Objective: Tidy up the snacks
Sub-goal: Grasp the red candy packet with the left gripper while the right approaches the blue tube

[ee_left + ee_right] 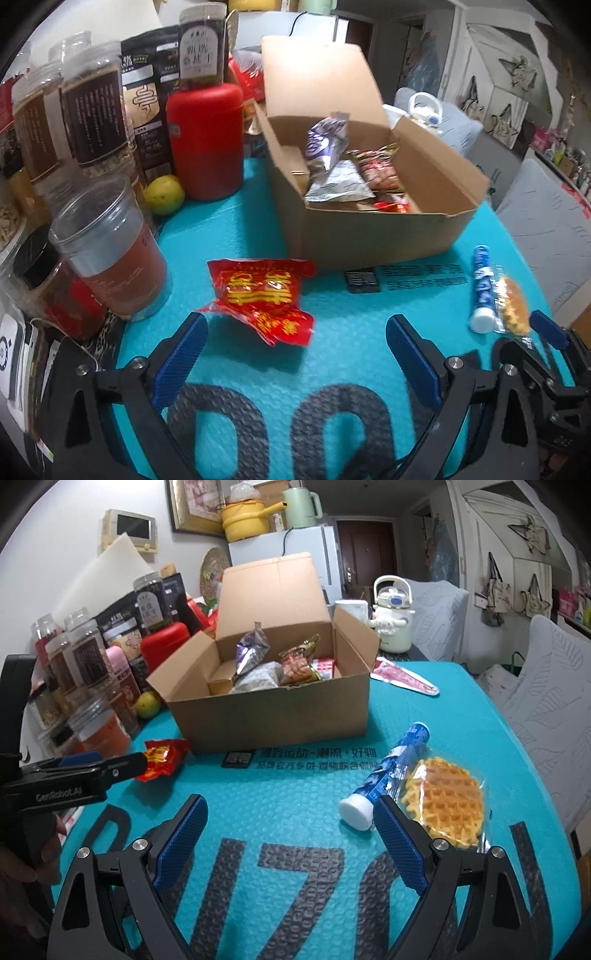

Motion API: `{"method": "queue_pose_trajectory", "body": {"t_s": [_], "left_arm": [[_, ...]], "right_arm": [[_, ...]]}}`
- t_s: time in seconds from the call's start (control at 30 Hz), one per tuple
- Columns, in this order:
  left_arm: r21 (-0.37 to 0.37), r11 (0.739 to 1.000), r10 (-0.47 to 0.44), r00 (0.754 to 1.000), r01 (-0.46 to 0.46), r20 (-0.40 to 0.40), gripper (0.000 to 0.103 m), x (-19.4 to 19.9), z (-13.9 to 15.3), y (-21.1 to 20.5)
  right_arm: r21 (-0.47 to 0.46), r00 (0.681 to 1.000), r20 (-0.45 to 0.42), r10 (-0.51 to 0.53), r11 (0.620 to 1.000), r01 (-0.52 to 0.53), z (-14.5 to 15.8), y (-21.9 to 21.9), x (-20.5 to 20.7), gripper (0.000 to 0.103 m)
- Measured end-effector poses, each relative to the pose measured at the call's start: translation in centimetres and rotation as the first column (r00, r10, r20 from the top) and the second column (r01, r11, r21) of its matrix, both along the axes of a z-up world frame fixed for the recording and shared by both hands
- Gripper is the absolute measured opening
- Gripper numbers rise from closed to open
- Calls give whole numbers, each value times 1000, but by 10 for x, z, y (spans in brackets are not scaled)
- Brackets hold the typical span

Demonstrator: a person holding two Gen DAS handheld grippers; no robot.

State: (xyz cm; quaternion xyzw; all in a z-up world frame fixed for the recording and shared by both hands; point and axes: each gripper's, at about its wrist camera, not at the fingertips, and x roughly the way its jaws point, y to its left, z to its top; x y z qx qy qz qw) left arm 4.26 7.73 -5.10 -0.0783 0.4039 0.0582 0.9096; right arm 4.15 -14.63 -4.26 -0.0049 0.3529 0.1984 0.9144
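Tongs — your left tongs (295, 343) gape empty, red snack packet (262, 299) just ahead between the tips | right tongs (290, 823) gape empty, blue tube (388, 775) and waffle packet (447, 797) by the right tip | cardboard box (273, 716) beyond on the counter (295, 797).

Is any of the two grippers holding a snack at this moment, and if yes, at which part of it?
Nothing is held. The left gripper and the right gripper both stand open above the teal mat; the red packet lies free.
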Motion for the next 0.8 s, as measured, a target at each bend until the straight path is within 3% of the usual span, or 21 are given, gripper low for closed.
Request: {"method": "queue_pose_trajectory", "body": {"t_s": [0.2,0.6,0.77,0.8], "left_arm": [[43,999,23,998,-21,-51,99,29,-14,13],[52,999,24,975,-13,-221,99,70,-60,33],[50,999,4,982,5,-190,99,71,-63,33],[47,999,0,985,8,-173,94,69,-63,32]], "right_arm": [[4,999,-39,-2,1000,2,-7,2,18,92],[-45,998,-64,-1,999,-2,-15,13,38,92],[-58,996,-89,-13,998,8,-23,12,43,92],[-60,996,-94,-15,998,9,-25,12,44,92]]}}
